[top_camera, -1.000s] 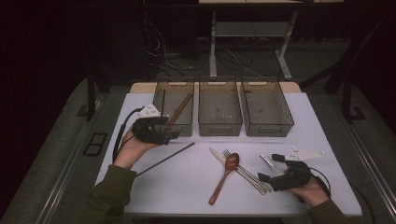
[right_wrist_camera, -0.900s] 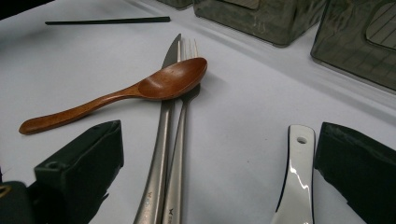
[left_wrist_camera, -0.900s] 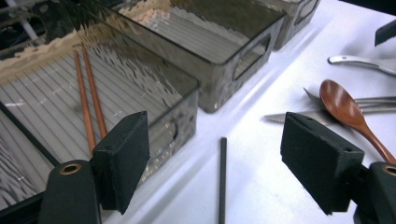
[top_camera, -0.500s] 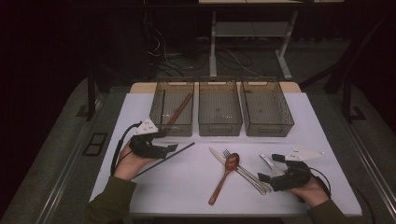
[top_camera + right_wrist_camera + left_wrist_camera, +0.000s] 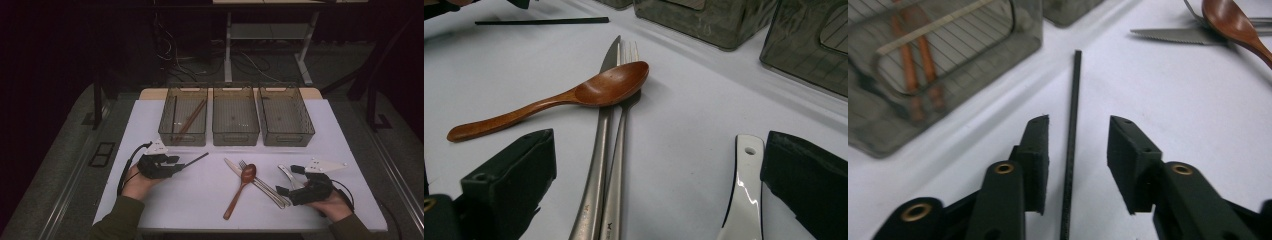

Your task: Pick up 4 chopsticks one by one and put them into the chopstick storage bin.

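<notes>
A thin black chopstick [image 5: 1071,145] lies flat on the white bench [image 5: 200,200], left of centre in the high view. The left tool [image 5: 176,166], held low and level, straddles it; its jaws have just been closing, pads not yet touching. The right tool [image 5: 287,181] rests open at lower right, by a wooden spoon [image 5: 242,186], knife [image 5: 600,150] and fork [image 5: 620,145]. Three bins [image 5: 235,135] stand behind.

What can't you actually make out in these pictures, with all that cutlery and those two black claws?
- Black chopstick: its near end is cut off by the bottom edge of the left gripper view.
- White spoon: its bowl is cut off by the bottom edge of the right gripper view.
- Knife and fork: the engraved handle marks are too small to read.
- Left bin: how many sticks it holds is blurred by its tinted walls.
</notes>
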{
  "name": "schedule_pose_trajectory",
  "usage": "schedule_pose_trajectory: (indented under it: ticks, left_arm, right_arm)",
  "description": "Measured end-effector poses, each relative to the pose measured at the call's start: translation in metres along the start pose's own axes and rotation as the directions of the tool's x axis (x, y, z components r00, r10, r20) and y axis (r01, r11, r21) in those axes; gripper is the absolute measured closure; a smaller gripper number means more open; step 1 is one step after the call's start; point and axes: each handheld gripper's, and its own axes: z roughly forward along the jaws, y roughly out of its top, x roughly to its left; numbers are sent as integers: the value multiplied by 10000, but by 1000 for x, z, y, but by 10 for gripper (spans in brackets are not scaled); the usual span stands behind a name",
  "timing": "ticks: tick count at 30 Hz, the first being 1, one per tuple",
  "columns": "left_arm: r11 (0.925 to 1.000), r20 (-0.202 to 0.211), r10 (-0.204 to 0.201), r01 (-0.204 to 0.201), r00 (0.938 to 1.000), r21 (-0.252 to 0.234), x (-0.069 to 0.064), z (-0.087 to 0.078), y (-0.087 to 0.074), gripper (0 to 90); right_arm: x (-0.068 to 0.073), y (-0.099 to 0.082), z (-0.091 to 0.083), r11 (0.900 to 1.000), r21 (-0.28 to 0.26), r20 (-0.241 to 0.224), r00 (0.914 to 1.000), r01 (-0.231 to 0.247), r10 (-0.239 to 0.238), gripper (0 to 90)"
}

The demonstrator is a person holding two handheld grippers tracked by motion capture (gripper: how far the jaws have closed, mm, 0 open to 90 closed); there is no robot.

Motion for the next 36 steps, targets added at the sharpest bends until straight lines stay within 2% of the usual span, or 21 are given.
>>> schedule_pose_trajectory:
  ticks: [3,8,12,13,15,19,22,27,36]
  left_arm:
    - [9997,128,90,-93,9999,217,1,3,-1,666]
    - [9989,168,11,-19,9999,475,4,7,-3,725]
    - [9985,401,-268,248,9988,497,9,10,-6,772]
    - [9984,475,-215,190,9986,531,11,11,-6,780]
    - [9979,537,-416,388,9977,523,11,12,-7,789]
    - [9972,535,-288,250,9982,700,12,15,-8,798]
    - [9974,520,-336,302,9981,661,12,17,-8,815]
    - [9977,471,-115,84,9988,671,11,17,-8,839]
    - [9973,448,-7,-26,9990,727,9,17,-7,851]
  right_arm:
    - [0,0,0,10000,12,10,10000,3,-3,11]
    - [0,0,0,10000,14,-9,10000,14,-14,11]
    - [0,0,1,10000,21,-10,10000,-2,2,11]
    - [0,0,1,10000,23,-12,10000,8,-8,11]
    - [0,0,0,10000,15,-10,10000,9,-9,11]
    - [-1,0,1,10000,23,-11,10000,-2,2,11]
    - [0,0,0,10000,26,-13,10000,3,-3,11]
    - [-1,0,1,10000,23,-4,10000,1,-1,11]
    - [-1,0,1,10000,35,3,10000,8,-8,10]
